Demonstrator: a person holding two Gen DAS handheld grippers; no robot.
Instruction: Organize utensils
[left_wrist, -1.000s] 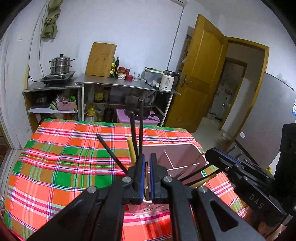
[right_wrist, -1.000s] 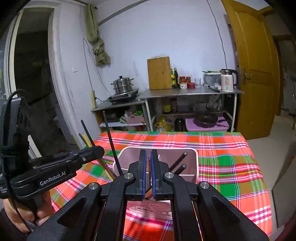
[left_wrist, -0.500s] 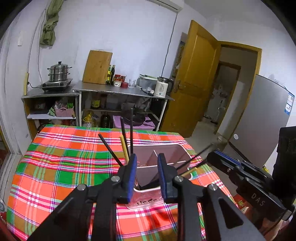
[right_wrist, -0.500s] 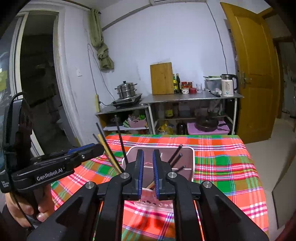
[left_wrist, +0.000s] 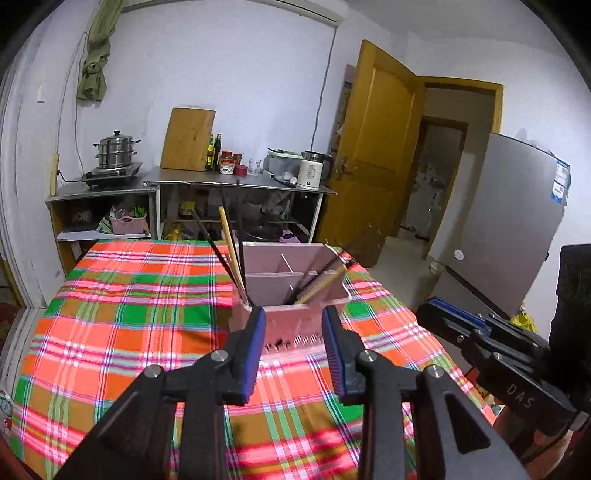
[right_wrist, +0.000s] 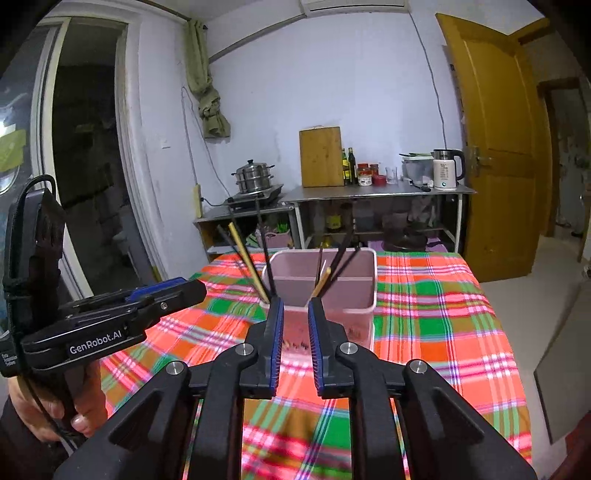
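Pink plastic utensil holder (left_wrist: 295, 291) stands on the plaid-covered desk (left_wrist: 140, 306), both claws parted and empty.

Pale dividers split the holder into compartments; from the left wrist view four sticks lean out at its 10 o'clock corner, three dark chopsticks (left_wrist: 218, 254) and one light wooden chopstick (left_wrist: 231, 247), and a further mixed bunch leans toward 2 o'clock, its count unclear. The left claw (left_wrist: 293, 350) has just been opening, its blue pads (left_wrist: 255, 347) apart with nothing between them, just short of the holder's near wall. The right claw (right_wrist: 295, 338) has likewise just been opening, to a narrower gap, also empty. Open cloth lies at 9 o'clock of the holder; the desk's right edge runs near it at 3 o'clock.
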